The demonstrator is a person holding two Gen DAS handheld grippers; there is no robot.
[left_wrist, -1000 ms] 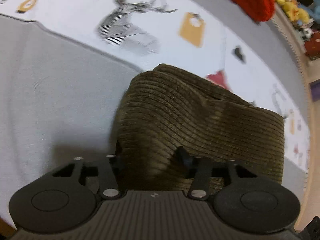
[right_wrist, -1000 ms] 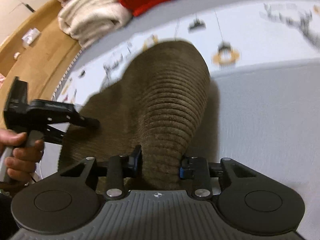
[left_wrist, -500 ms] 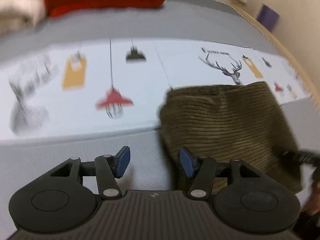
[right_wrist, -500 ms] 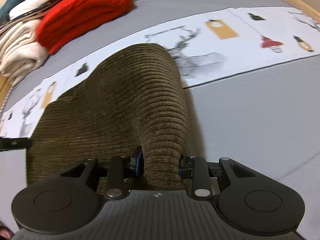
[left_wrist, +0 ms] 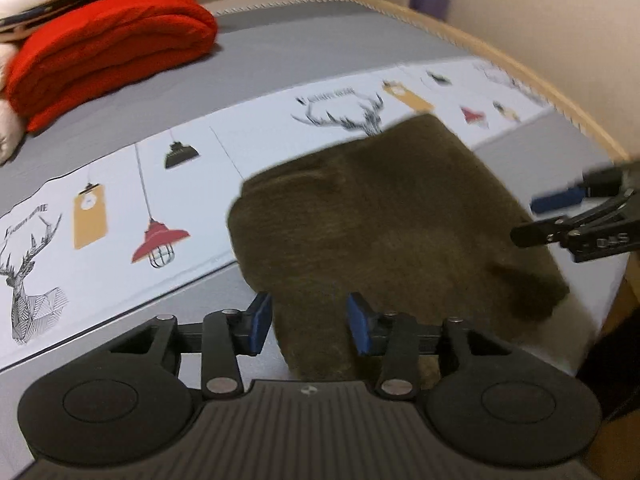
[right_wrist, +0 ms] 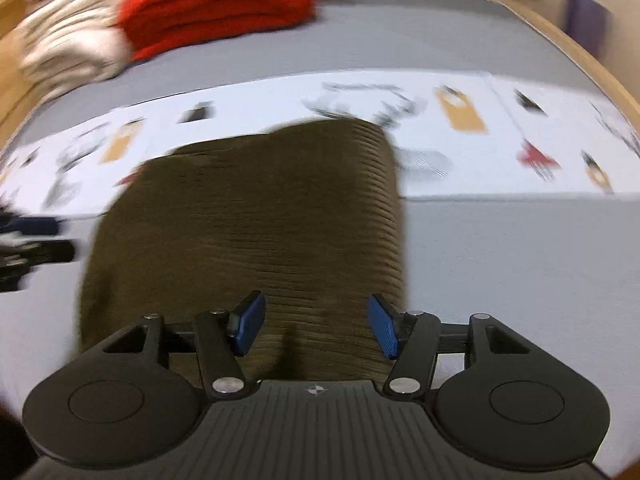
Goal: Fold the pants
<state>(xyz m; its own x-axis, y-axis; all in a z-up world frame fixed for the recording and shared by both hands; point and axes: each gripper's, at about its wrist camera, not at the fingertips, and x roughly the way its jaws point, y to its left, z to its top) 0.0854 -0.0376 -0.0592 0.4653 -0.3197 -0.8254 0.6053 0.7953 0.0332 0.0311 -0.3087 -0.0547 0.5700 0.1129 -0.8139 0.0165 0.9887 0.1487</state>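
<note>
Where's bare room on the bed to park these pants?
Bare grey sheet right of the folded pants, below the printed strip; more grey between that strip and the red blanket. Crowded at the far left, where the folded stack sits.

We see olive-brown ribbed pants (left_wrist: pixel 384 216) on a grey bed (left_wrist: pixel 320 48) — its white band (left_wrist: pixel 120 208) printed with black stags, red lamps, mustard tags — and a red knit (left_wrist: pixel 108 44) at the far edge.

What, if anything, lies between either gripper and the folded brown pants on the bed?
Nothing visible. The pants lie right in front of the left gripper and the right gripper, both open with no pad pressing on the cloth. The red folded blanket sits far behind.
</note>
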